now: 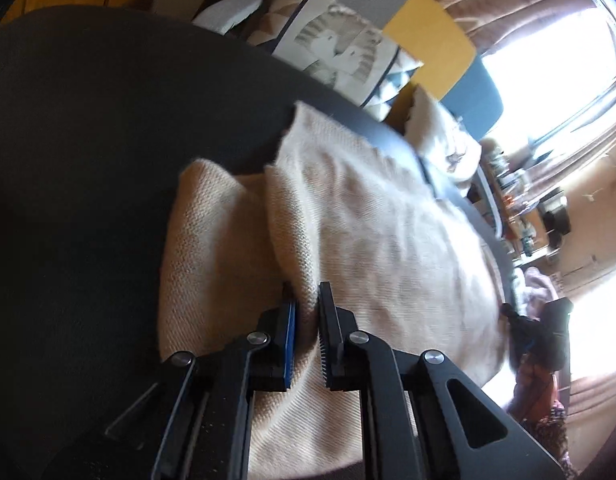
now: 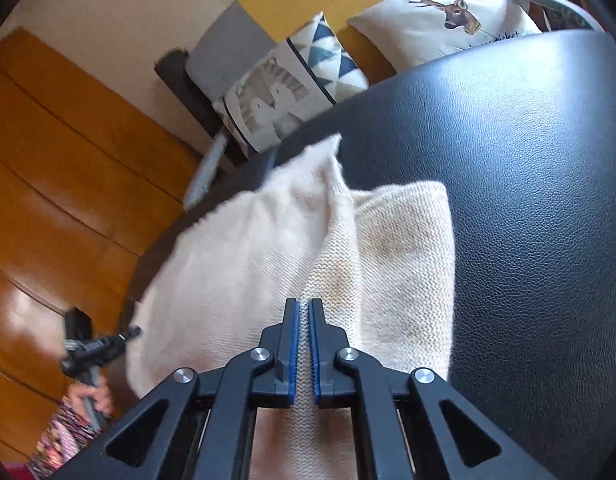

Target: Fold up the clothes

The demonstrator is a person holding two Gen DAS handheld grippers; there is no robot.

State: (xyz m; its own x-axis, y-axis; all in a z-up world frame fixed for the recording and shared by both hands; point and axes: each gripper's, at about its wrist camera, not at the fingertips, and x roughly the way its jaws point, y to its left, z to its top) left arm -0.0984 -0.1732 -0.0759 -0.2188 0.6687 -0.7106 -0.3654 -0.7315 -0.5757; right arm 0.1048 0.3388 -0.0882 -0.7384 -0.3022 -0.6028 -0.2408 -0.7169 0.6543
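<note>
Your left hand-held gripper [image 1: 306,312] pinches a fold of the cream knit sweater [image 1: 364,216]; your right hand-held gripper [image 2: 303,312] pinches its edge too. The sweater lies on the black table [image 2: 528,160].

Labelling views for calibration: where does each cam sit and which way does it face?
Left wrist: sits on the left tongs, looking forward and down along them; shut on the cream sweater on the black table; cushions and window beyond; right tongs and a hand at right edge.
Right wrist: sits on the right tongs, looking down; shut on the sweater; wood floor and deer cushion beyond; left tongs and a hand at left edge.
Shared: sweater, table, patterned cushion, each other's tongs.
</note>
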